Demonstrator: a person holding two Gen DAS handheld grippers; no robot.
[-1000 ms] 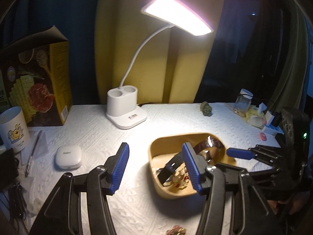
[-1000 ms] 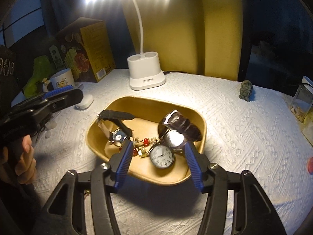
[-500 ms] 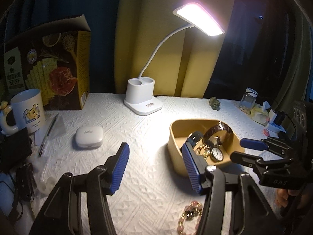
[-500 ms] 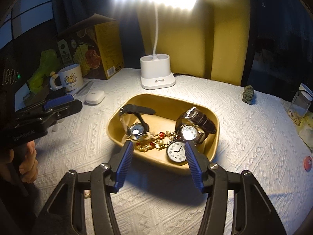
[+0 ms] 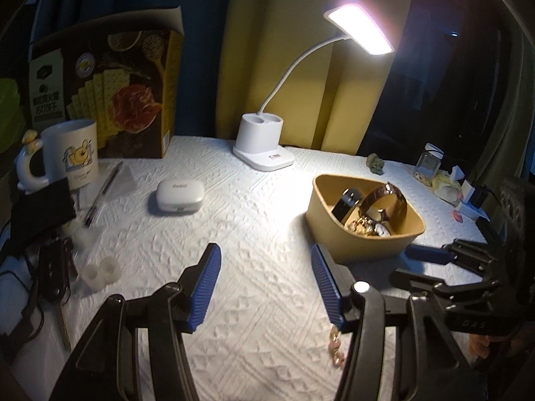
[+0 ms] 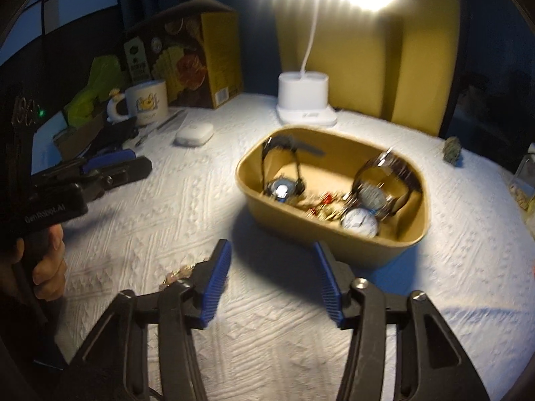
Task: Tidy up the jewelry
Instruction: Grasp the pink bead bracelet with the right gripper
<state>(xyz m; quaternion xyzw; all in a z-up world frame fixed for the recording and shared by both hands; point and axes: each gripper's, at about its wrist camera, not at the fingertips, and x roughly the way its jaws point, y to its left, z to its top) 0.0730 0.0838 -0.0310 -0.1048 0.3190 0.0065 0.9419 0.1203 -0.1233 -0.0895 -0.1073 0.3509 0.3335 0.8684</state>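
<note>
From the left wrist, the left gripper (image 5: 265, 275) gapes wide and empty at lower centre; a beaded bracelet (image 5: 336, 349) lies on the cloth lower right, the tan tray (image 5: 334, 230) beyond. From the right wrist, the right gripper (image 6: 272, 275) also gapes empty. The bracelet looks limp and light; pinch across the beads.

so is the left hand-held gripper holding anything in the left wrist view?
No, the left hand-held gripper is open with only bare white tablecloth showing between its blue pads.
</note>
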